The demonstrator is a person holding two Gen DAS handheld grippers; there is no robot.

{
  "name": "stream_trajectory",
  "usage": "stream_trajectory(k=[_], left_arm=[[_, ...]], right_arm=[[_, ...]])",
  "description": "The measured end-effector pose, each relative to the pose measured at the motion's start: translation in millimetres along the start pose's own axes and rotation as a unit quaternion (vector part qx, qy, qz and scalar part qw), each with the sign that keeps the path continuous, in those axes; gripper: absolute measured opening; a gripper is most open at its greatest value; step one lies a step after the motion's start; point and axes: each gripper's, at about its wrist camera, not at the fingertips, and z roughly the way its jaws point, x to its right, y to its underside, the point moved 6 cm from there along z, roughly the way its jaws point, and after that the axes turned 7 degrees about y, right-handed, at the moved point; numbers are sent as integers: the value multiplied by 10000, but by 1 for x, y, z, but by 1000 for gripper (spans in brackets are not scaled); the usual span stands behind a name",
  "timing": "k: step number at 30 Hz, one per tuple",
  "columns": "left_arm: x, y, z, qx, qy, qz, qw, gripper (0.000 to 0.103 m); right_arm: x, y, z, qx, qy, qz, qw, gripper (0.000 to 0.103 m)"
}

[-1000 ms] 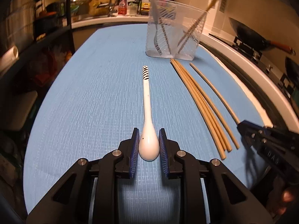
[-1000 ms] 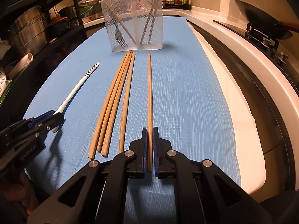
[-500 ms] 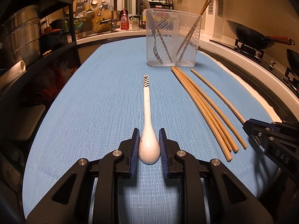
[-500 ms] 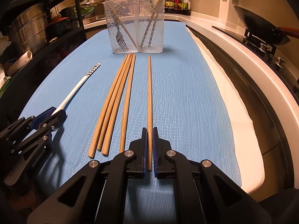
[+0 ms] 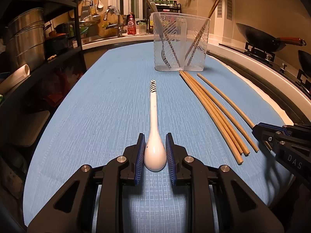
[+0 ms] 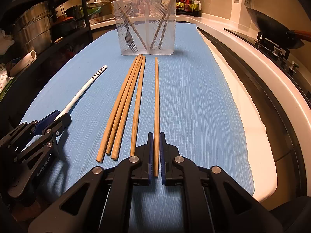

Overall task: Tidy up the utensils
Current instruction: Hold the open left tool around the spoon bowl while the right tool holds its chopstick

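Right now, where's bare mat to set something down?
Free: blue mat left of the white ceramic spoon, and the strip between the lone wooden chopstick and the white counter edge. Crowded: four bundled chopsticks below the clear plastic holder.

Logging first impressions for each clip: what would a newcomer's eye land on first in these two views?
First, the white spoon, its bowl clamped between the left gripper pads on the blue mat. Next, the single chopstick pinched in the right gripper, lying apart from four loose chopsticks to its left. Beyond them stands a clear divided utensil holder, with a fork and chopsticks inside.
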Motion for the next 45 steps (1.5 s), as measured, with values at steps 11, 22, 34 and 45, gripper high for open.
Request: stream_trajectory(k=[11,22,34,45], left_arm=[[0,2,-1,165,-6,-27,9999,22],[1,2,-1,220,-34,23,9997,22],[4,2,-1,230,-38,16,9997,22],[6,1,1,238,-46,54,9997,22]], right_arm=[[0,0,1,39,11,-35,10000,6],[1,-1,0,81,63,-118,9999,6],[1,-1,0,97,99,-145,9998,6],[-1,-1,0,102,106,-148,9998,5]])
